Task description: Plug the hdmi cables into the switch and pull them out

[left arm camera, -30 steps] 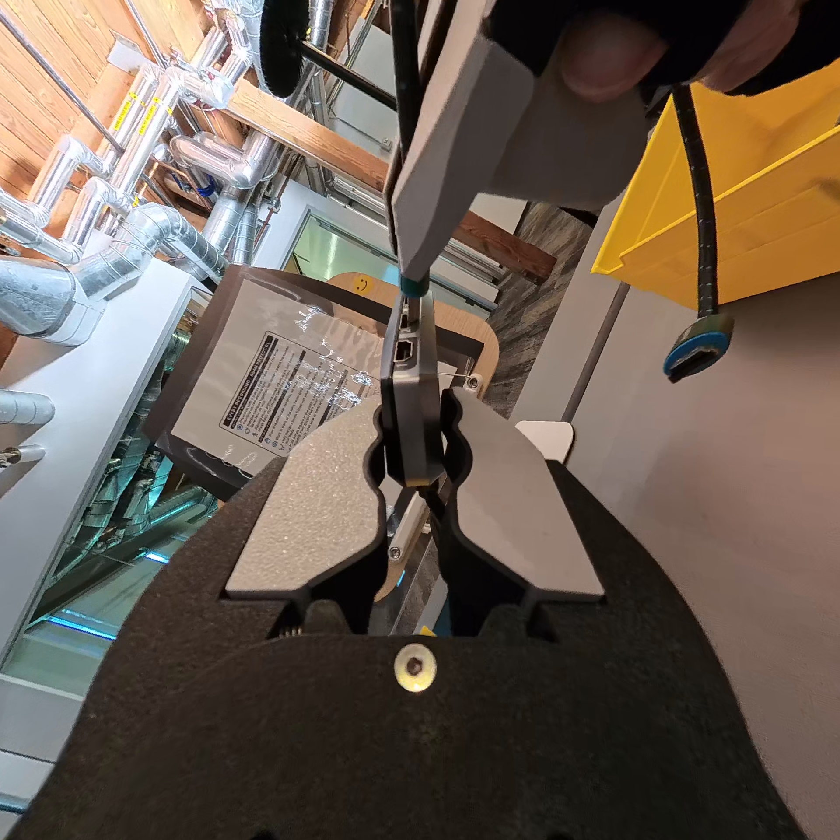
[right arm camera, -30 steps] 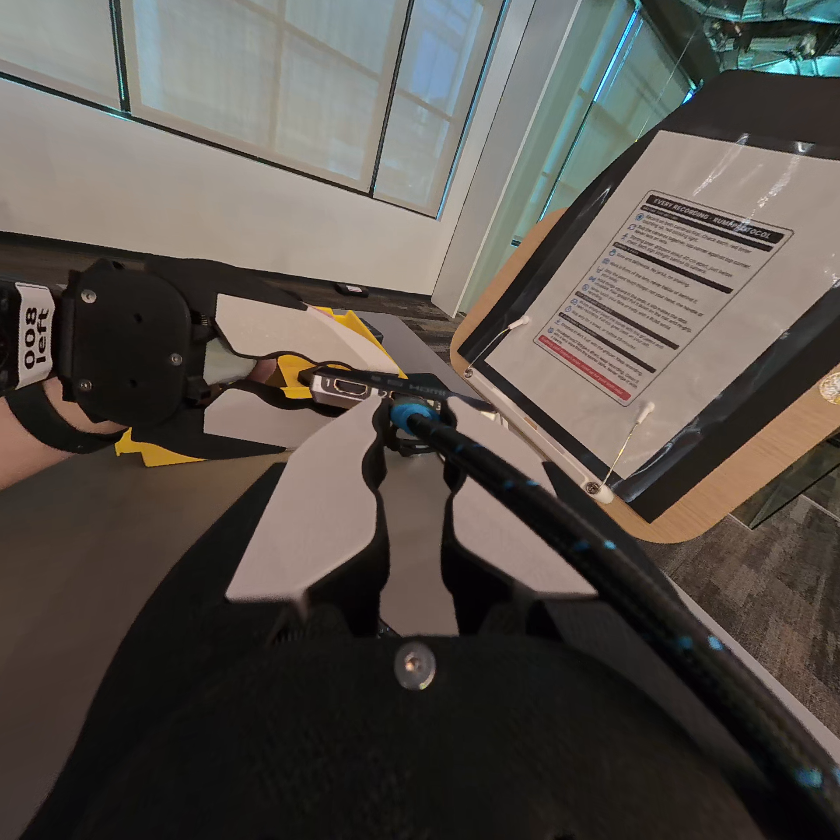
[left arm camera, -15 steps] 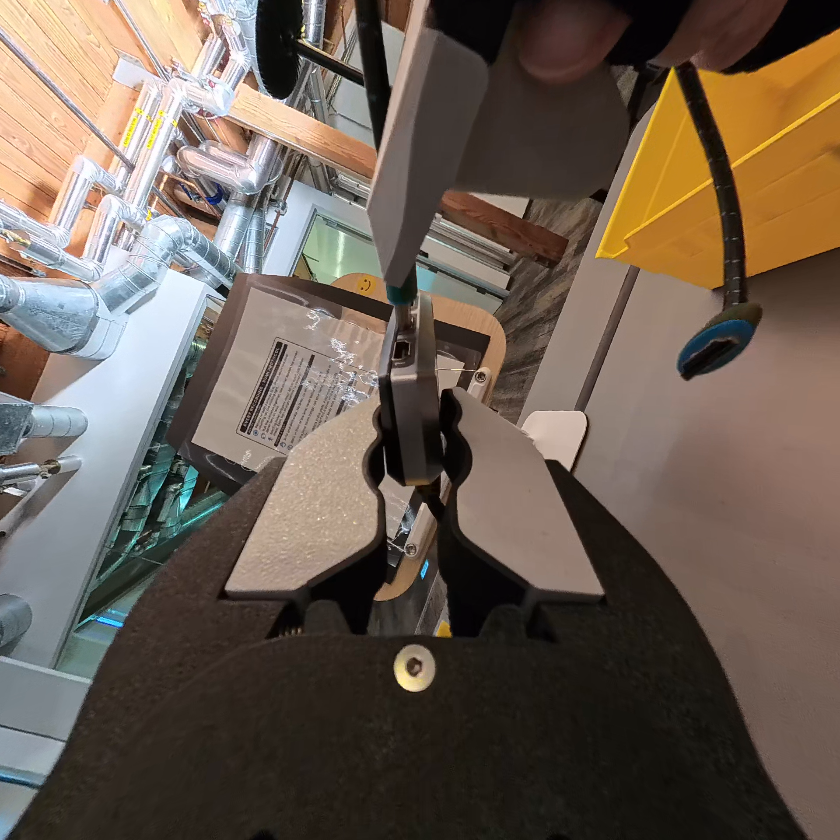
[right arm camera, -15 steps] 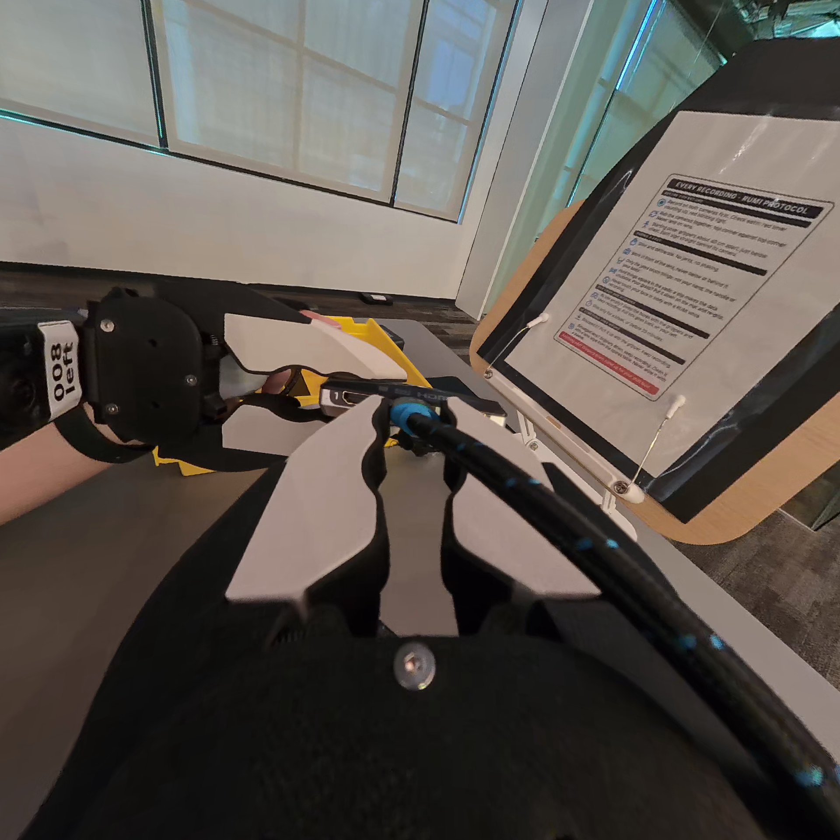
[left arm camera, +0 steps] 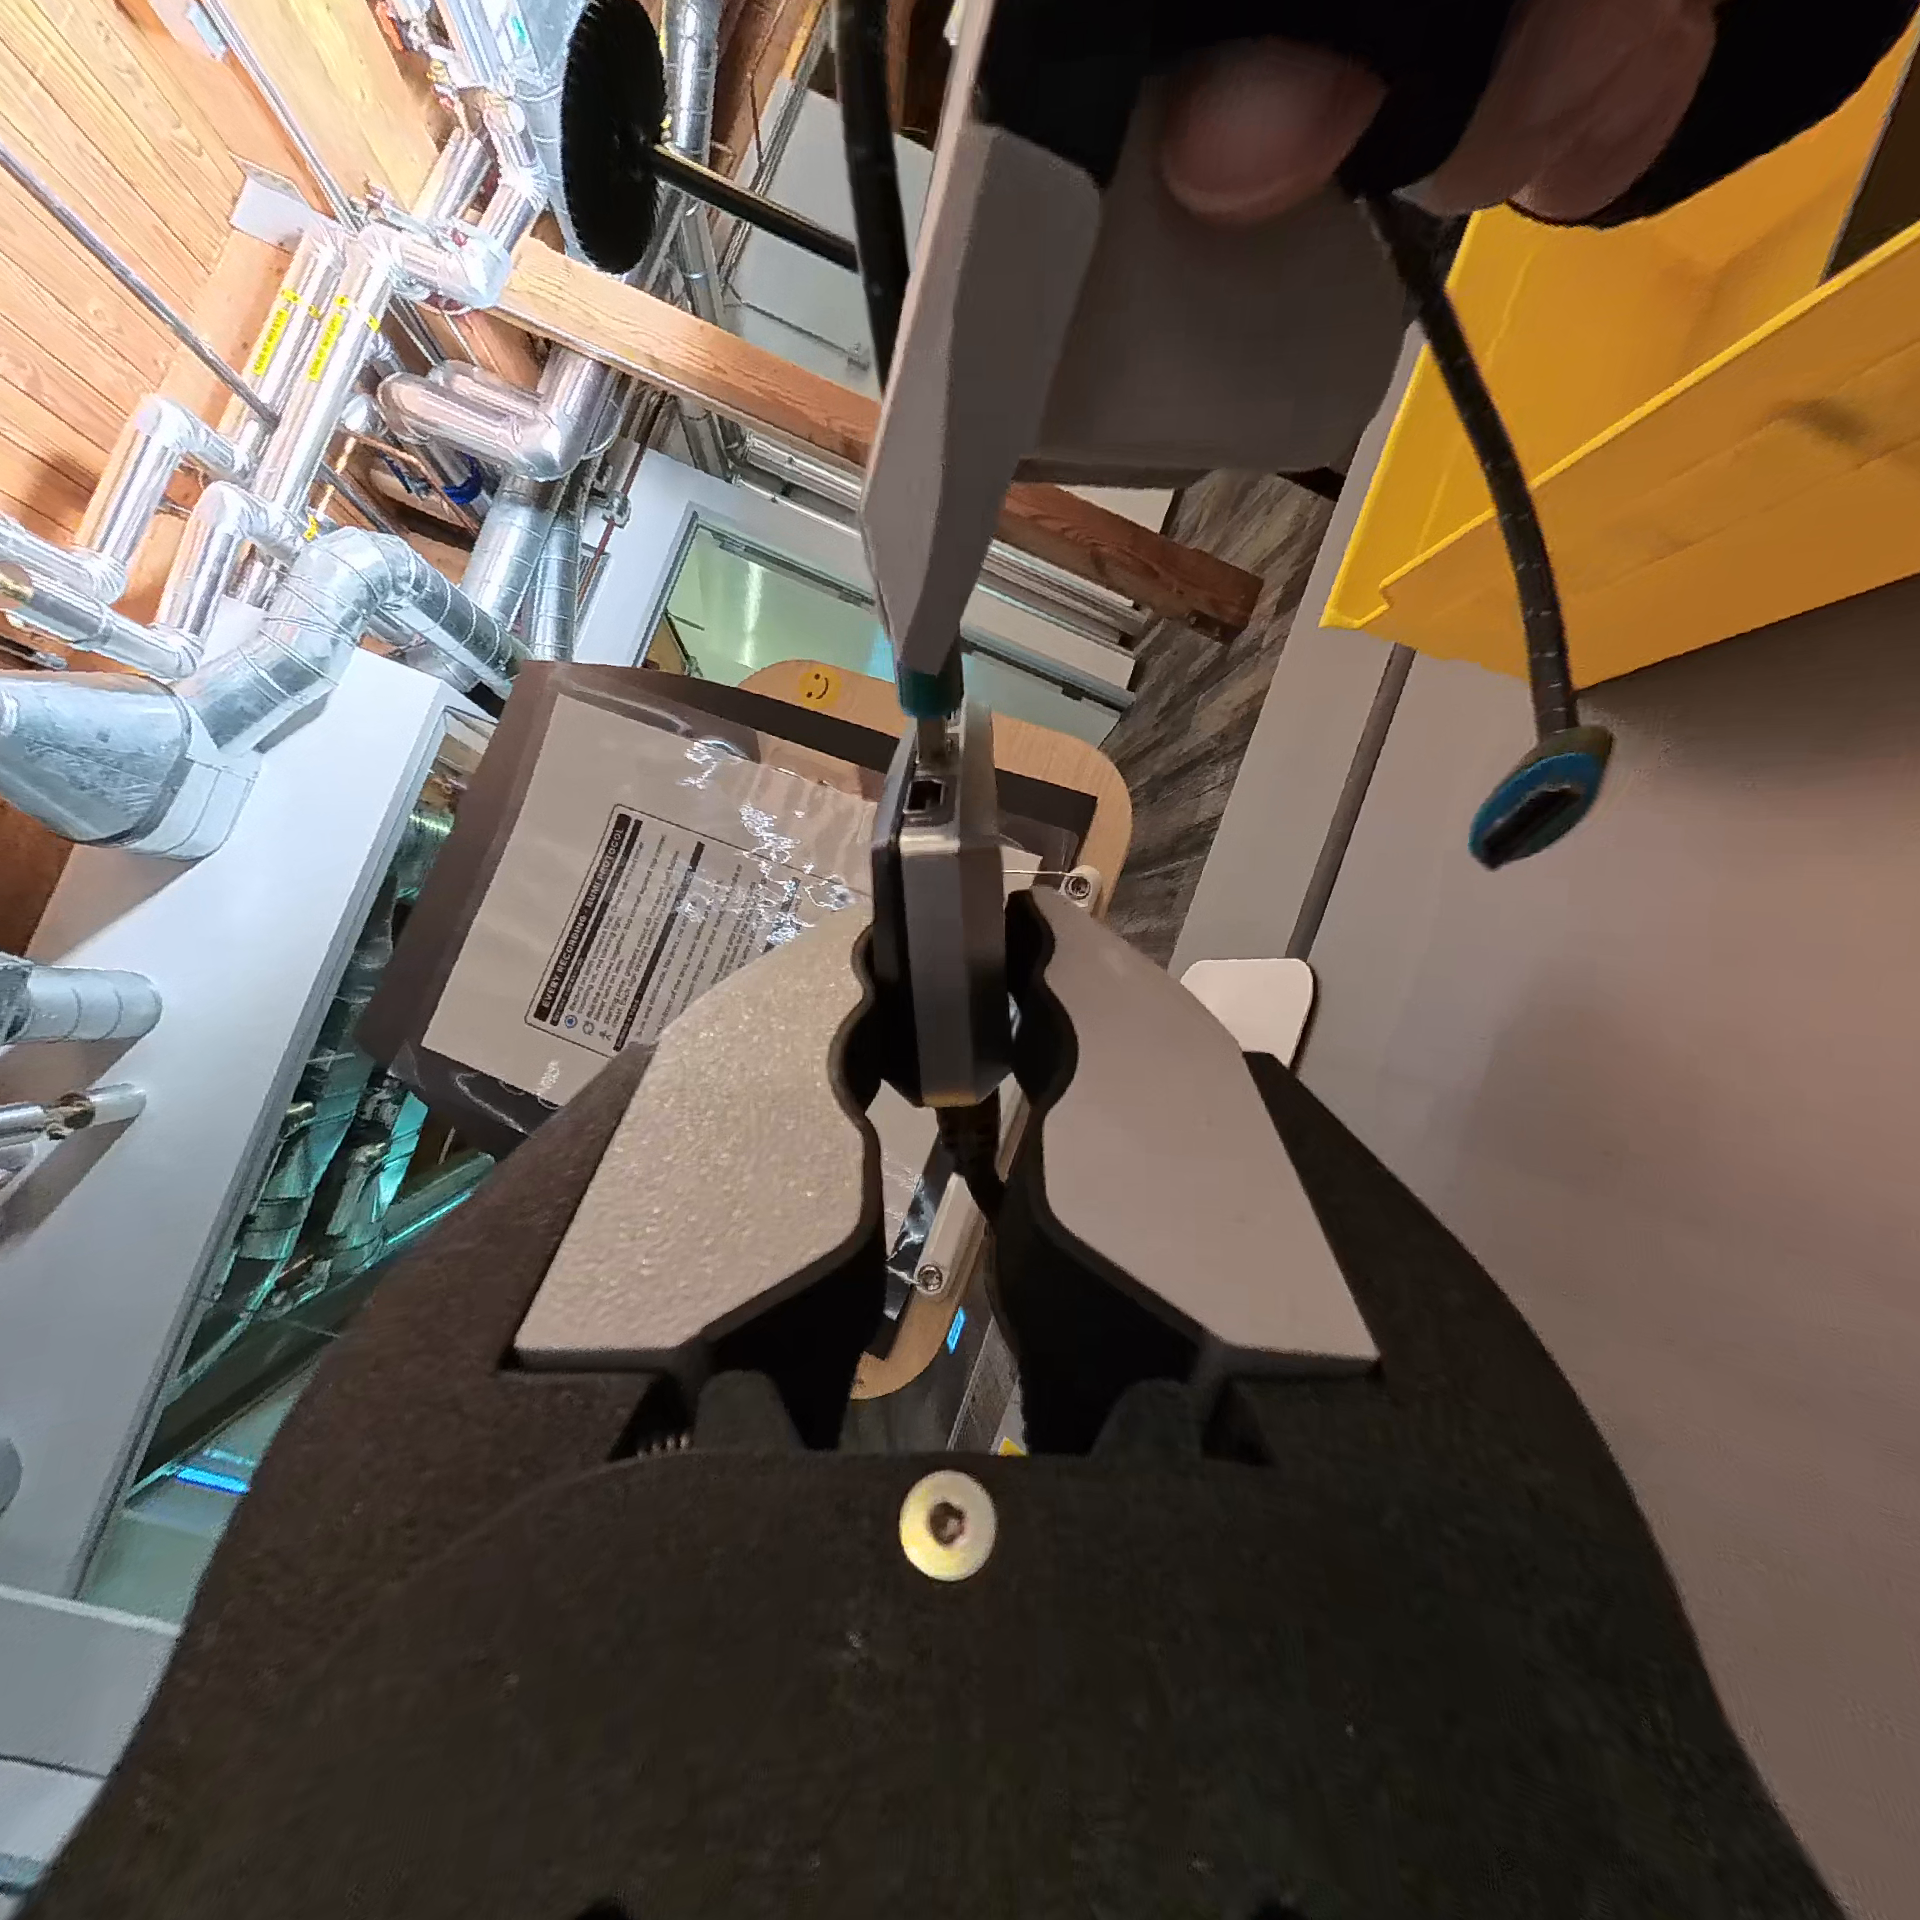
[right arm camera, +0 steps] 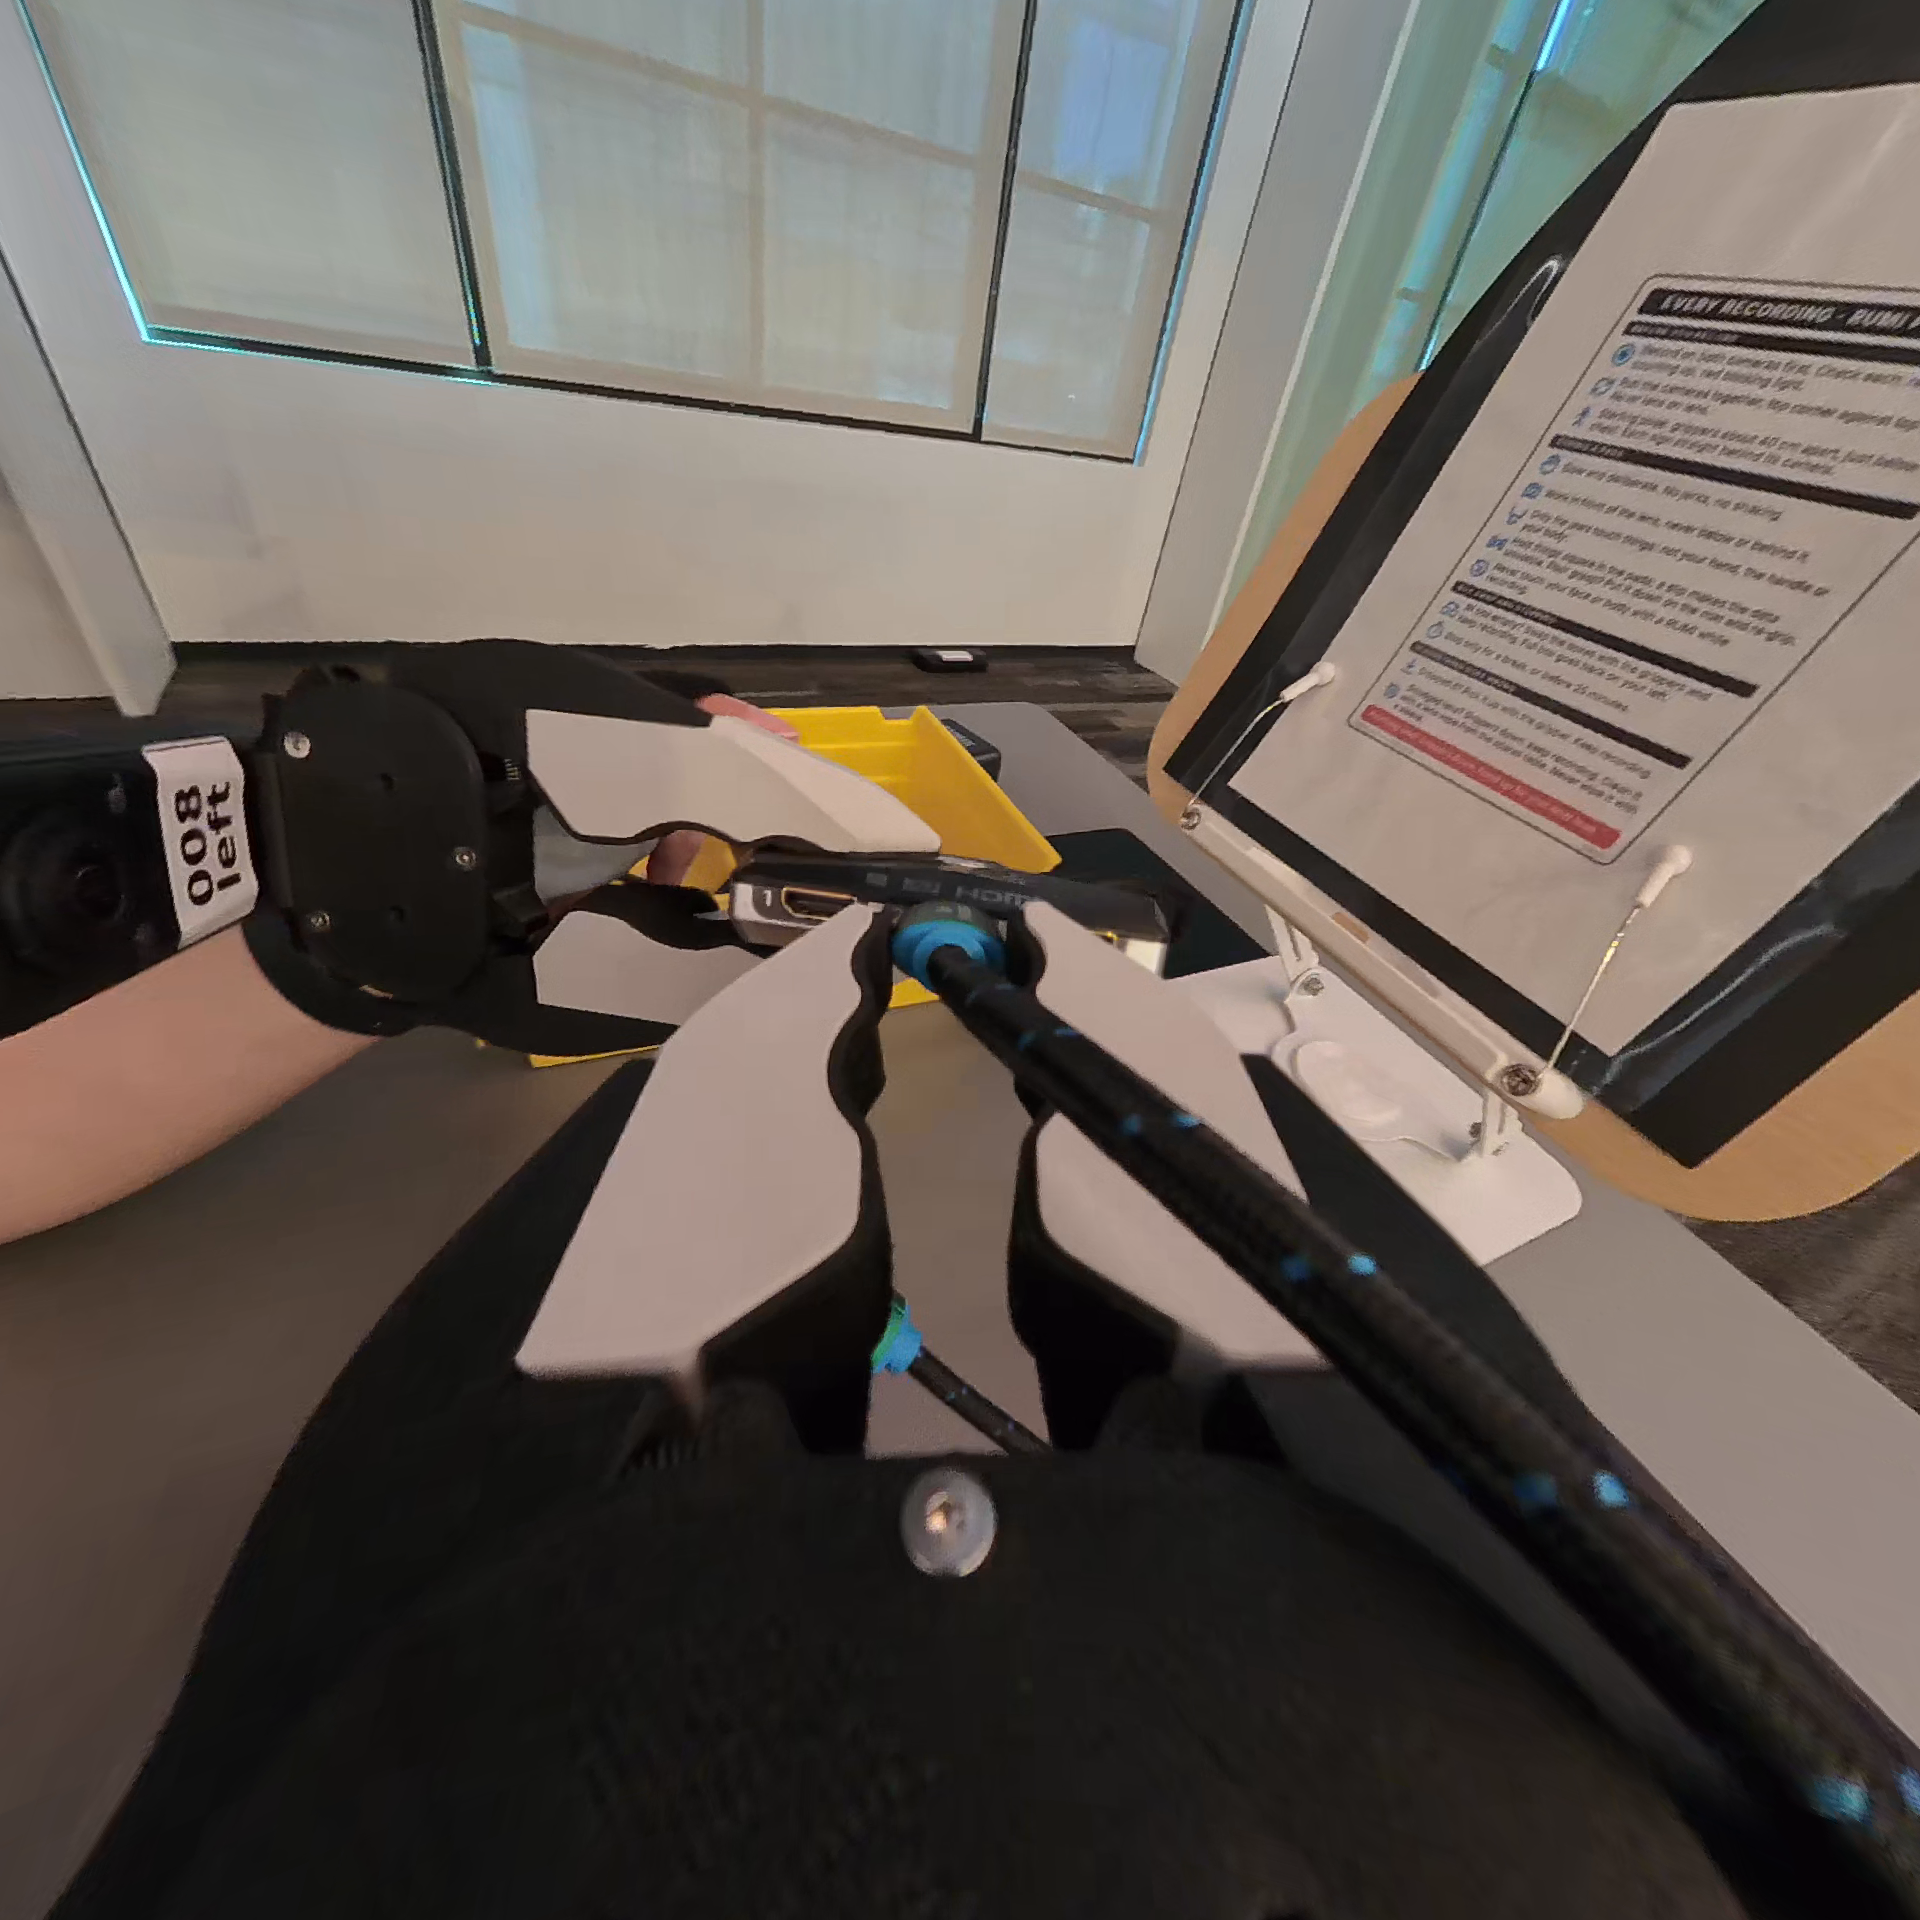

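Observation:
My left gripper point(left arm camera: 940, 935) is shut on the dark grey HDMI switch point(left arm camera: 935, 966) and holds it on edge above the grey table. My right gripper point(right arm camera: 940, 940) is shut on a blue-collared HDMI plug point(right arm camera: 940, 930) on a black braided cable point(right arm camera: 1299, 1247). The plug is pressed against a port on the switch point(right arm camera: 935, 894); how deep it sits cannot be told. In the left wrist view the right gripper point(left arm camera: 925, 644) comes down from above onto the switch's top end. A second, loose cable plug point(left arm camera: 1538, 800) hangs to the right. The left gripper point(right arm camera: 727, 873) shows at the left in the right wrist view.
A yellow bin point(right arm camera: 935, 769) stands on the table point(right arm camera: 312, 1195) behind the switch, also in the left wrist view point(left arm camera: 1662, 364). A sheet in a black frame on a white stand point(right arm camera: 1455, 1164) stands to the right. Another cable end point(right arm camera: 894, 1345) lies under my right gripper. Tip to tip, the grippers are about 4 cm apart.
Both grippers keep their holds, with the plug still at the switch. The pair has shifted slightly and the loose hanging plug has swung a little.

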The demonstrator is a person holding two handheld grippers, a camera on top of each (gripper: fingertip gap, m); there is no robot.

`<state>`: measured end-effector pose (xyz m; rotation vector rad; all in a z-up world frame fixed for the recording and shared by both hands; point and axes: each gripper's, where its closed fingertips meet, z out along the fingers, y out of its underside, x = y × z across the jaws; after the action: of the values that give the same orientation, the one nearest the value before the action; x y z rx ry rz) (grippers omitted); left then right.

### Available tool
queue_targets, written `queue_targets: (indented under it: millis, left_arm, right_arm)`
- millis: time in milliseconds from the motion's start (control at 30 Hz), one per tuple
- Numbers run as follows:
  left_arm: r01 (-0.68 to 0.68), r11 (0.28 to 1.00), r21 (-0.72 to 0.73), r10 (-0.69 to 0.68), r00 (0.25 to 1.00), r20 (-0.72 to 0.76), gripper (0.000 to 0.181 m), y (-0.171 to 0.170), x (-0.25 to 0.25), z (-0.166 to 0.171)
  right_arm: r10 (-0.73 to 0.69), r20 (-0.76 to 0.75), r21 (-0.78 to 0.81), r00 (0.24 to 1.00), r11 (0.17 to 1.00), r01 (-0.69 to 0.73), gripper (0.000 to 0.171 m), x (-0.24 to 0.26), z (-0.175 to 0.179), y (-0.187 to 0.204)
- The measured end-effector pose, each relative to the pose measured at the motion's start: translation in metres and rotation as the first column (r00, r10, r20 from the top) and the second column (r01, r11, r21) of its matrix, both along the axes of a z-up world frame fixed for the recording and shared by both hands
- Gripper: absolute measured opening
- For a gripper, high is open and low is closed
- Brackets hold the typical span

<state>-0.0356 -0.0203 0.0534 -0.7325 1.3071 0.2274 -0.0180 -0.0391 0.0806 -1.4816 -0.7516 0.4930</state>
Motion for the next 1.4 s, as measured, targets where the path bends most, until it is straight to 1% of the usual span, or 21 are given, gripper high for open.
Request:
queue_targets:
  millis: [333,433,733,1000,1133,1167,1233,1367,1400]
  left_arm:
    - [0.039,0.999,0.036,-0.036,0.996,-0.085,0.021,-0.02,0.003,-0.001]
    - [0.061,0.997,0.045,-0.057,0.994,-0.088,0.022,-0.028,0.008,0.001]
    - [0.104,0.994,0.034,-0.098,0.986,-0.133,0.022,-0.042,0.013,-0.003]
    - [0.157,0.988,0.005,-0.156,0.984,-0.084,0.022,-0.048,0.014,0.002]
    - [0.126,0.989,0.08,-0.123,0.992,-0.039,0.026,-0.046,0.015,0.009]
    - [0.118,0.99,0.08,-0.116,0.993,-0.022,0.027,-0.045,0.016,0.01]
    - [0.116,0.993,0.036,-0.116,0.993,0.002,0.028,-0.043,0.019,0.008]
    - [0.114,0.989,-0.095,-0.109,0.993,0.054,0.037,-0.036,0.02,0.006]
    - [0.117,0.984,-0.137,-0.109,0.992,0.067,0.039,-0.034,0.021,0.004]
  right_arm:
    - [0.108,0.0,-0.136,0.994,0.985,-0.107,0.021,0.003,-0.004,-0.014]
    - [0.127,-0.009,-0.177,0.992,0.976,-0.127,0.021,0.007,-0.003,-0.02]
    - [0.138,0.006,-0.275,0.99,0.952,-0.131,0.021,0.01,-0.008,-0.029]
    - [0.131,0.016,-0.242,0.991,0.962,-0.123,0.021,0.008,-0.003,-0.03]
    - [0.081,0.052,-0.172,0.995,0.983,-0.071,0.02,0.006,0.004,-0.028]
    - [0.066,0.069,-0.153,0.995,0.987,-0.055,0.02,0.004,0.006,-0.029]
    - [0.032,0.116,-0.123,0.993,0.992,-0.018,0.02,0.002,0.006,-0.028]
    - [-0.01,0.181,-0.081,0.983,0.996,0.025,0.02,-0.001,0.003,-0.027]
    - [-0.012,0.184,-0.082,0.983,0.996,0.027,0.024,-0.002,0.002,-0.026]
